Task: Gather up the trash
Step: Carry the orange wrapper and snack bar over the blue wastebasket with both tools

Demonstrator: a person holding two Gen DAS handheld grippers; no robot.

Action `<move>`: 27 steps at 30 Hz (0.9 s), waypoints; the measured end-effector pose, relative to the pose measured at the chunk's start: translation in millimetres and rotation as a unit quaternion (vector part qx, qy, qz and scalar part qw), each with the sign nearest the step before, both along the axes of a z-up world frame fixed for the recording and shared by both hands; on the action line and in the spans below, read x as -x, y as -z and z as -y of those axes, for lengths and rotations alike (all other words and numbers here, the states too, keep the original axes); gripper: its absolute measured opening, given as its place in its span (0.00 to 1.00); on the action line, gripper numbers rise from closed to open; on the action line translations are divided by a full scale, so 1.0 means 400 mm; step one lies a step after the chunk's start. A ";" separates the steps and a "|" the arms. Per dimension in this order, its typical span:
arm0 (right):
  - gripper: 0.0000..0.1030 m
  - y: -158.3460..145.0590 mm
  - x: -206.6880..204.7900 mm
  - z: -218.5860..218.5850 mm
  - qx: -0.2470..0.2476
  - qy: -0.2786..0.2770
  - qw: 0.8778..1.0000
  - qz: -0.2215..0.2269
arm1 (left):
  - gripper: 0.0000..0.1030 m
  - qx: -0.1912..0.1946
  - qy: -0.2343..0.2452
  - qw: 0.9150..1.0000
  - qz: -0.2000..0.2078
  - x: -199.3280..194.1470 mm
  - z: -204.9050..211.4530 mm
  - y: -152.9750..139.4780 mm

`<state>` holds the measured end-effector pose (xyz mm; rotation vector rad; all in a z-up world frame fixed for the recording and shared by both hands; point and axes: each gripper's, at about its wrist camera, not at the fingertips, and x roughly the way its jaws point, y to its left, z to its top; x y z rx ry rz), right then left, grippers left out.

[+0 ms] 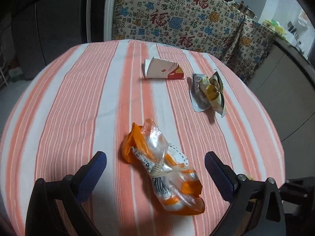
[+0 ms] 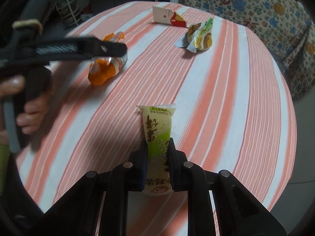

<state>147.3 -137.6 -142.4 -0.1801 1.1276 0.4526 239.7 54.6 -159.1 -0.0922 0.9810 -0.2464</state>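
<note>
A crumpled orange and clear plastic wrapper (image 1: pixel 163 169) lies on the striped tablecloth (image 1: pixel 78 108) between the wide-apart blue-padded fingers of my left gripper (image 1: pixel 155 159), which stands open around it without touching. My right gripper (image 2: pixel 158 147) is shut on a green and white snack packet (image 2: pixel 158 129), which sticks up between its pads. From the right wrist the orange wrapper (image 2: pixel 104 68) shows under the left gripper's fingers (image 2: pixel 110 48), held by a person's hand (image 2: pixel 29 106). A flattened white and red paper cup (image 1: pixel 163 69) (image 2: pixel 169 17) and a crumpled grey and yellow wrapper (image 1: pixel 208 92) (image 2: pixel 198 37) lie farther back.
A patterned cloth with red characters (image 1: pixel 177 15) covers furniture behind the round table. The table's edge (image 2: pixel 291 118) drops to a pale floor on the right. A dark cabinet (image 1: pixel 49 19) stands at the back left, and a counter with small items (image 1: pixel 275 27) at the far right.
</note>
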 end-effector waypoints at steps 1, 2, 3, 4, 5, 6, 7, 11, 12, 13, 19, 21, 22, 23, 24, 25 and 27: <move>0.16 -0.009 0.003 0.011 -0.012 0.007 1.000 0.000 | 0.60 -0.002 0.004 1.000 0.003 0.003 0.003 0.002; 0.16 -0.015 0.005 0.022 -0.019 0.012 1.000 0.000 | 0.59 -0.001 0.012 1.000 0.002 0.005 0.006 0.004; 0.16 -0.020 0.005 0.029 -0.026 0.016 1.000 0.000 | 0.54 0.003 0.018 1.000 0.011 0.013 0.005 -0.001; 0.16 -0.025 0.007 0.040 -0.033 0.020 0.999 -0.001 | 0.40 0.005 0.025 1.000 0.015 0.018 0.007 -0.002; 0.16 -0.031 0.012 0.053 -0.042 0.026 0.999 -0.001 | 0.40 0.002 0.035 0.999 0.016 0.029 0.008 -0.005; 0.16 -0.034 0.014 0.062 -0.048 0.031 0.998 -0.001 | 0.40 0.000 0.041 0.999 0.018 0.039 0.012 -0.008; 0.16 -0.039 0.018 0.077 -0.058 0.037 0.998 -0.001 | 0.40 0.002 0.054 0.998 0.019 0.054 0.017 -0.013; 0.15 -0.048 0.031 0.134 -0.090 0.061 0.994 0.002 | 0.40 0.006 0.119 0.992 0.031 0.134 0.080 -0.035; 0.15 -0.047 0.032 0.146 -0.096 0.067 0.993 0.002 | 0.40 0.006 0.133 0.991 0.033 0.151 0.100 -0.039; 0.15 -0.045 0.034 0.163 -0.103 0.074 0.992 -0.001 | 0.40 0.006 0.147 0.988 0.037 0.170 0.123 -0.044; 0.15 -0.044 0.058 0.264 -0.134 0.109 0.985 -0.002 | 0.40 0.033 0.186 0.982 0.023 0.245 0.242 -0.036; 0.15 -0.051 0.069 0.309 -0.139 0.121 0.983 0.004 | 0.40 0.037 0.192 0.981 0.017 0.256 0.278 -0.027; 0.15 -0.054 0.076 0.340 -0.141 0.129 0.982 0.008 | 0.40 0.041 0.196 0.980 0.011 0.261 0.305 -0.023; 0.15 -0.057 0.083 0.367 -0.142 0.137 0.980 0.011 | 0.40 0.045 0.201 0.978 0.007 0.264 0.332 -0.021; 0.15 -0.059 0.090 0.395 -0.142 0.144 0.979 0.015 | 0.40 0.047 0.206 0.977 0.005 0.267 0.356 -0.024; 0.15 -0.063 0.098 0.426 -0.142 0.153 0.978 0.018 | 0.40 0.047 0.212 0.976 0.004 0.271 0.383 -0.027; 0.15 -0.069 0.115 0.505 -0.138 0.176 0.974 0.026 | 0.40 0.050 0.228 0.972 0.005 0.279 0.448 -0.038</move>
